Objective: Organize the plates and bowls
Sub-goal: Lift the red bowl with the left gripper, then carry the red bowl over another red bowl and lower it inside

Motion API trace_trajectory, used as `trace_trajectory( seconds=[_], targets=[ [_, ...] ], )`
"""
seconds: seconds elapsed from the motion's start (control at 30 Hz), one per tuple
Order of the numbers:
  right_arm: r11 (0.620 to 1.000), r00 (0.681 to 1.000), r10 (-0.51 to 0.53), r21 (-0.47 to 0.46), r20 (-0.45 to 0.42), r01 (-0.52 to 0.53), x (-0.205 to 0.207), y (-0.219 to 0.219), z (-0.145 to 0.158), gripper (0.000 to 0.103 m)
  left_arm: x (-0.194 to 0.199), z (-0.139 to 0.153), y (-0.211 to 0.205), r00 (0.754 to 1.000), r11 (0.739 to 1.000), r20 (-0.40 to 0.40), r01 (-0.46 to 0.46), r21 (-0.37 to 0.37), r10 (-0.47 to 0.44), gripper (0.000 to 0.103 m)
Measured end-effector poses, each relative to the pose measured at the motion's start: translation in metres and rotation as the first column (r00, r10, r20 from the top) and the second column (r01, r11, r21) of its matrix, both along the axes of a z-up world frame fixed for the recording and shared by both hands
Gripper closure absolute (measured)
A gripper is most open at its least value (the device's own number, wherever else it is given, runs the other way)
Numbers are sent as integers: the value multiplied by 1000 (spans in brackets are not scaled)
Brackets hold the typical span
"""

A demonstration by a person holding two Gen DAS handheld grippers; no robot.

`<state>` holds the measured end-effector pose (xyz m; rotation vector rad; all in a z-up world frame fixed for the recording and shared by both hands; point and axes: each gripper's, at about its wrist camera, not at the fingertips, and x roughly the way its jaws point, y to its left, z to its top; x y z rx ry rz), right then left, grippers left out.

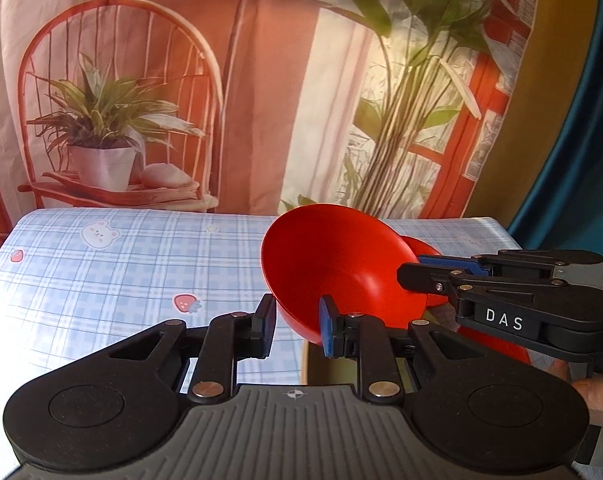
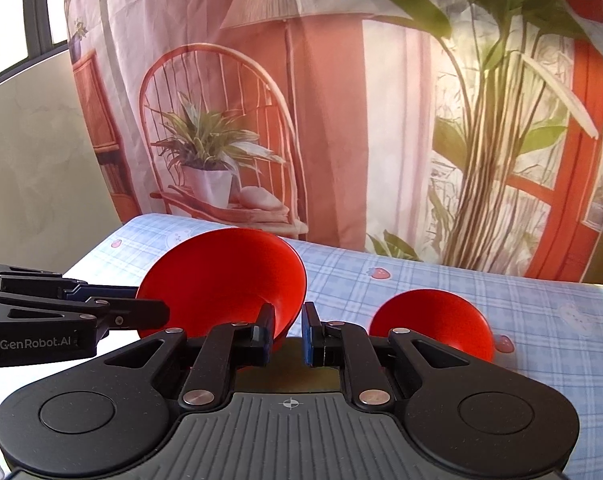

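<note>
A red bowl [image 1: 337,264] is held tilted above the table between both grippers; it also shows in the right wrist view [image 2: 225,280]. My left gripper [image 1: 297,322] has its jaws around the bowl's near rim with a gap. My right gripper [image 2: 288,334] has its jaws on either side of the rim, narrowly apart; in the left wrist view it [image 1: 425,270] reaches in from the right over the rim. A second red bowl [image 2: 433,324] sits on the tablecloth to the right, partly hidden in the left wrist view [image 1: 497,342].
The table carries a blue checked cloth [image 1: 121,280] with strawberry and bear prints. A printed curtain [image 1: 241,80] hangs right behind the table. The table's near edge and a gap show under the bowl [image 1: 329,368].
</note>
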<state>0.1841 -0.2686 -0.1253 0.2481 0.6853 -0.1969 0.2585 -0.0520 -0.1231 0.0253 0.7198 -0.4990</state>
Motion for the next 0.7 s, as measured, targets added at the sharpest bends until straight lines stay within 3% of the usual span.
trace_trajectory(
  seconds=[0.43, 0.7],
  targets=[
    [994, 994, -109, -11, 4, 109, -101, -43, 4, 90, -50, -6, -74, 992, 992, -24, 124, -5, -124, 78],
    [988, 988, -152, 5, -1, 152, -142, -66, -7, 90, -63, -19, -107, 985, 986, -59, 165, 16, -164, 78]
  ],
)
